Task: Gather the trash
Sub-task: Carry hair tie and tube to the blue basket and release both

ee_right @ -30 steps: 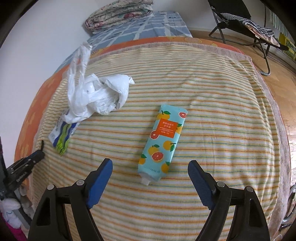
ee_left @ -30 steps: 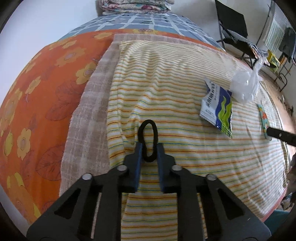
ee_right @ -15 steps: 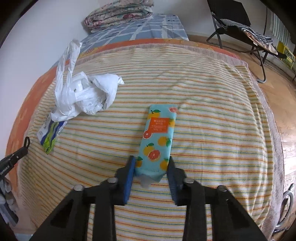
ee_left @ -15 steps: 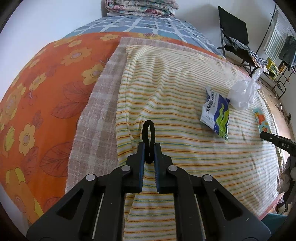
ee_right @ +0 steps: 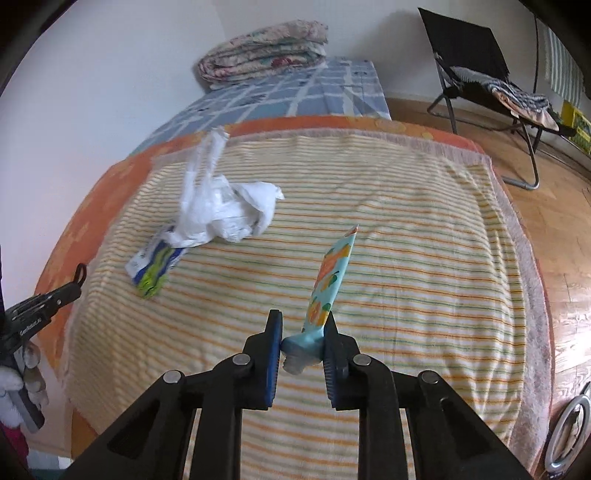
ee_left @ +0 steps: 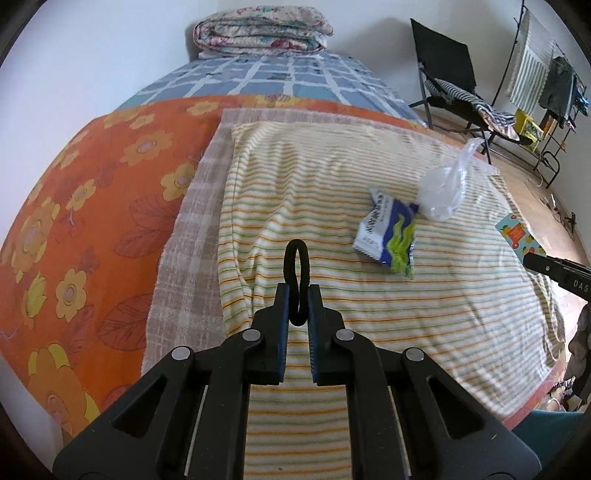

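My left gripper (ee_left: 296, 300) is shut on a black hair tie (ee_left: 296, 273) and holds it above the striped blanket (ee_left: 332, 184). My right gripper (ee_right: 303, 332) is shut on the cap end of a light-blue tube with orange fruit print (ee_right: 327, 284), lifted and tilted up off the blanket. A blue, white and green wrapper (ee_left: 389, 236) lies on the blanket beside a crumpled clear plastic bag (ee_left: 443, 188). Both also show in the right wrist view, the wrapper (ee_right: 155, 264) and the bag (ee_right: 221, 210).
The bed has an orange flowered cover (ee_left: 74, 221) and a blue checked sheet (ee_left: 277, 77) with a folded quilt (ee_left: 262, 33) at the head. A black folding chair (ee_right: 480, 74) stands on the wooden floor (ee_right: 565, 240) to the right.
My right gripper closed on the tube's cap end and lifted it off the blanket, tilting it upright. My left gripper rose and drew back with the hair tie held.
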The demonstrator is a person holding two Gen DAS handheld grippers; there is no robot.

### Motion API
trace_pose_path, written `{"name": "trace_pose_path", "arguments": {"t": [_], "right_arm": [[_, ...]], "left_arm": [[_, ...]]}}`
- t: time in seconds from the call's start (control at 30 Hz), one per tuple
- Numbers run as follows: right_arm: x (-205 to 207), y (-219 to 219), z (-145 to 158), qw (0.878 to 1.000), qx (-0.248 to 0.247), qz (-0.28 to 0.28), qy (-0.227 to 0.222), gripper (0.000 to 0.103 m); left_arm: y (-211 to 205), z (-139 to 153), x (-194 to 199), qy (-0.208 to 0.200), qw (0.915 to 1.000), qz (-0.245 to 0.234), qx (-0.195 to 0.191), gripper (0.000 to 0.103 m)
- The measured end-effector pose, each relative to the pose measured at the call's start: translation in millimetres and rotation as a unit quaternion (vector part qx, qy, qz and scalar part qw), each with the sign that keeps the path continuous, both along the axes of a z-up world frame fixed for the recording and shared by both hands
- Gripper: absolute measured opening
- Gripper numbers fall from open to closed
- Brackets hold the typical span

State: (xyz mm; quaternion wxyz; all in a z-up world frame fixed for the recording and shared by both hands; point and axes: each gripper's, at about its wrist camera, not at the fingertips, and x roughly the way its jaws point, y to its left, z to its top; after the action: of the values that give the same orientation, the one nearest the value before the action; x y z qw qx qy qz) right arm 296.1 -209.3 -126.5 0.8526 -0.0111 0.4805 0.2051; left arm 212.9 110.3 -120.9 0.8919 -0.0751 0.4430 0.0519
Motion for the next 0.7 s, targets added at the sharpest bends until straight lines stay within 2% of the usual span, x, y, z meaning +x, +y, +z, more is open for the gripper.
{"name": "trace_pose_path", "arguments": {"t": [0.3, 0.47, 0.7], "right_arm": [[-40, -12, 22, 0.999, 0.026, 0.021, -0.011, 0.019], [-79, -17, 36, 0.998, 0.041, 0.044, -0.016, 0.019], [-140, -18, 50, 0.994, 0.052, 0.09, -0.028, 0.019]], "left_arm": [[-24, 25, -25, -0.022, 0.9993, -0.028, -0.008, 0.007], [-42, 32, -47, -0.024, 0.9984, -0.049, -0.016, 0.007], [-68, 45, -85, -0.039, 0.9965, -0.073, -0.006, 0.007]]}}
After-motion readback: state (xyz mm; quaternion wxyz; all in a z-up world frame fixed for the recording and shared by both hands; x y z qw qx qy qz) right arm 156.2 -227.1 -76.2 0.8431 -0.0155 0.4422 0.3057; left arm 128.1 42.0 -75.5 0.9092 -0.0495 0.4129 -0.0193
